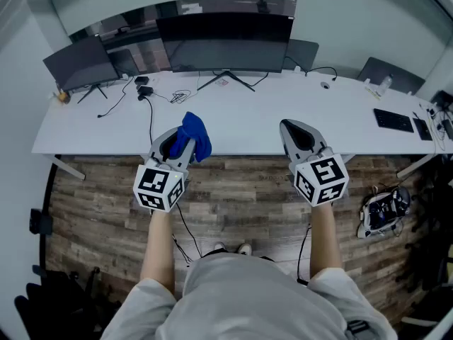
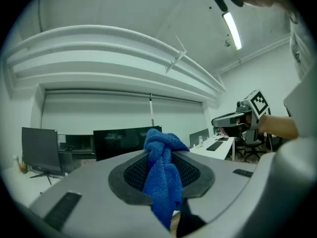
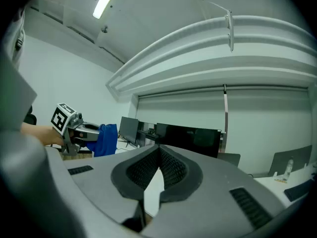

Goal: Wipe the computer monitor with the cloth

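Claws: left claw [image 1: 175, 146] is clamped on the blue cloth [image 1: 193, 137]. In the left gripper view the cloth is pinched between the pads, bunched in a knot above the tips and hanging down below them. Right claw [image 1: 291, 129] is closed, tips together, nothing between them.

Both claws sit mid-frame in the head view, level with each other and well apart, over the near edge of the white bench [image 1: 269, 119]. The cloth is left of centre, above that edge, not touching the bench as far as can be seen.

Monitor [image 1: 225, 44] is dark, upper centre of the frame, on a stand at the far side of the bench, well apart from the cloth. Smaller monitor [image 1: 80, 62] stands at upper left. Keyboard [image 1: 393, 120] lies on the bench at right. Wood floor [image 1: 241, 197] shows under the claws.
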The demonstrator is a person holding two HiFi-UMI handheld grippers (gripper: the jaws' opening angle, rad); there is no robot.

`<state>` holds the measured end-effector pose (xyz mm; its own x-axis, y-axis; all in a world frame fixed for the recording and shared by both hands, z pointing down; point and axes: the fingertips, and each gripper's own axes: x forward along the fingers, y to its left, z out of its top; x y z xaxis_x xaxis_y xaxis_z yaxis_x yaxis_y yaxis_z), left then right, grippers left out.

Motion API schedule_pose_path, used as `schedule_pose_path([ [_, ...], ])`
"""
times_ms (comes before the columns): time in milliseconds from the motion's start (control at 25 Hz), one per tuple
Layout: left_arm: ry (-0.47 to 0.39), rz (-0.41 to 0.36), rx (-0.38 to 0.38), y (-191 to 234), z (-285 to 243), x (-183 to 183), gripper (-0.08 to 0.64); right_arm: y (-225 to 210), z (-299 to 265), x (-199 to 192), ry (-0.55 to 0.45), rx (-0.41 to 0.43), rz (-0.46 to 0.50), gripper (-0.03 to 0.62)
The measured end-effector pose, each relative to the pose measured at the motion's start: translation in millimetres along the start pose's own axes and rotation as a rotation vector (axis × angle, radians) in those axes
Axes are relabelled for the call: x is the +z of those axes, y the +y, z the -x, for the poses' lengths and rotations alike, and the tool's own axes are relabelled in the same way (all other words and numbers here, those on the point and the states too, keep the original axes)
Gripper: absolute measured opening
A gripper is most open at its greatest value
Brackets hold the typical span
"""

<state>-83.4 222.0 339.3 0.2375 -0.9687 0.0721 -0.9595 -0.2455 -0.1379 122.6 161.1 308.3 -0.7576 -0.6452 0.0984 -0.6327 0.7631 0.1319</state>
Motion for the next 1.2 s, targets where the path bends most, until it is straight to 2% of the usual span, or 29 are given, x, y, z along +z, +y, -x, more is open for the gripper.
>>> schedule_pose_path([
  [200, 0.0, 0.038, 0.019, -6.9, -16.2, -1.7, 0.117, -23.0, 5.3, 1.1, -0.02, -0.004, 0.005, 0.012],
  [360, 0.014, 0.036, 0.026, -14.0, -20.3, -4.6, 0.117, -38.1, 5.8, -0.8, -0.044, -0.021, -0.019, 0.012],
  [560, 0.011, 0.045, 0.062, -2.9, -27.1, -2.5, 0.117, -42.1, -6.0, -0.9, -0.041, -0.006, -0.002, 0.014],
  [840, 0.001, 0.062, 0.055, 18.1, -61.8, -12.2, 0.118, -67.9, -36.0, -9.3, -0.046, -0.002, -0.064, 0.014],
  [1000, -0.003, 0.069, 0.041, 45.7, -97.4, -24.5, 0.118, -83.0, -78.2, -12.2, -0.049, -0.002, -0.07, 0.014],
  [1120, -0.008, 0.073, 0.038, 80.1, -131.0, -32.6, 0.118, -96.7, -121.7, -13.8, -0.043, -0.017, -0.062, 0.014],
  [1200, -0.01, 0.074, 0.036, 107.0, -157.6, -33.4, 0.118, -109.2, -155.0, -13.1, -0.039, -0.009, -0.096, 0.013],
])
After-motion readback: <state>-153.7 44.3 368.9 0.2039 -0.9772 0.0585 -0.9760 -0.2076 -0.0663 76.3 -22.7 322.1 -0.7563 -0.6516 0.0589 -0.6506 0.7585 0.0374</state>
